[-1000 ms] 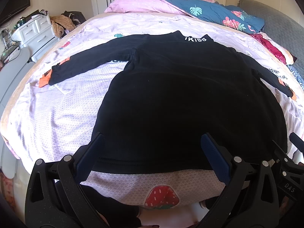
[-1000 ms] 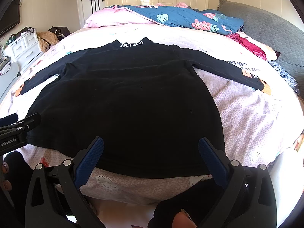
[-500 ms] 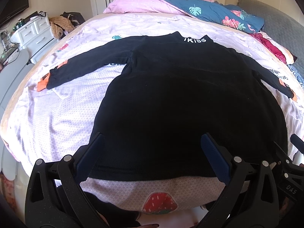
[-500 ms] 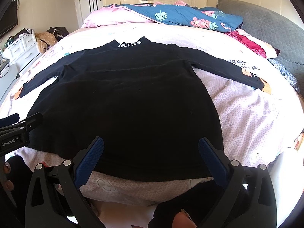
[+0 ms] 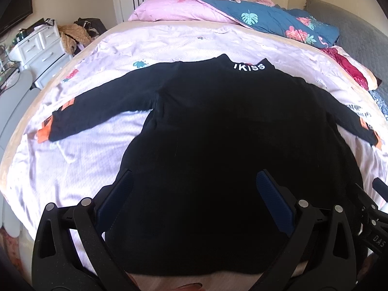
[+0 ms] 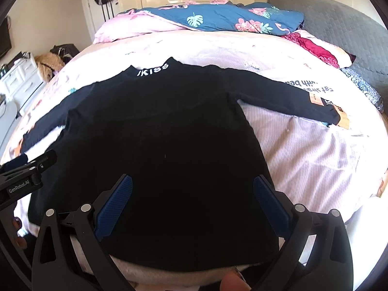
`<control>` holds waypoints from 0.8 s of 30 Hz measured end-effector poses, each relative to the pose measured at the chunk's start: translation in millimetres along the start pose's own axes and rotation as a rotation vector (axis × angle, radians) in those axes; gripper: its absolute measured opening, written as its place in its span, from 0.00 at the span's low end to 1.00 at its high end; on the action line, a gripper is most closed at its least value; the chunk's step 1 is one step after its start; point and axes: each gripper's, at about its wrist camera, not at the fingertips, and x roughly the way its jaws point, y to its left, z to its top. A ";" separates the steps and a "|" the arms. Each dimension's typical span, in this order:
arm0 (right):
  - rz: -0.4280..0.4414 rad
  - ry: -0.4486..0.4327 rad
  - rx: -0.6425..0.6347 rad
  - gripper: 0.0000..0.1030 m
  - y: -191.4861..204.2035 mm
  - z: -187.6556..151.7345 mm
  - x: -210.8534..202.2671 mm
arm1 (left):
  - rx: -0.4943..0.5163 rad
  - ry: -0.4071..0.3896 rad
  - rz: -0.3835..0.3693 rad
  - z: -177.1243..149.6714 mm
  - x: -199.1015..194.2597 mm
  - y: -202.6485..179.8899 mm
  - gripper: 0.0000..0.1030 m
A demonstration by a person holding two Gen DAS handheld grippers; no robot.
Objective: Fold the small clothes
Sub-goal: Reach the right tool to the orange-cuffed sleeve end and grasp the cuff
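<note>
Garment: black top (image 5: 230, 145) lies flat mid-frame on your bed sheet (image 5: 72, 160).
Collar print: "IKISS" (image 5: 249, 66).
Left gripper (image 5: 194, 189): jaws apart, marked "GenRobot.AI" (image 6: 18, 184).
Right gripper (image 6: 192, 191): jaws apart, empty.

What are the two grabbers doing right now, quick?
Left gripper: open, holding nothing, over the black top.
Right gripper: open, holding nothing, over the same top.
</note>
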 end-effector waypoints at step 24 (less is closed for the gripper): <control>-0.089 -0.011 0.233 0.96 -68.4 111.7 70.9 | -0.001 0.043 -0.027 98.0 79.6 -36.0 0.92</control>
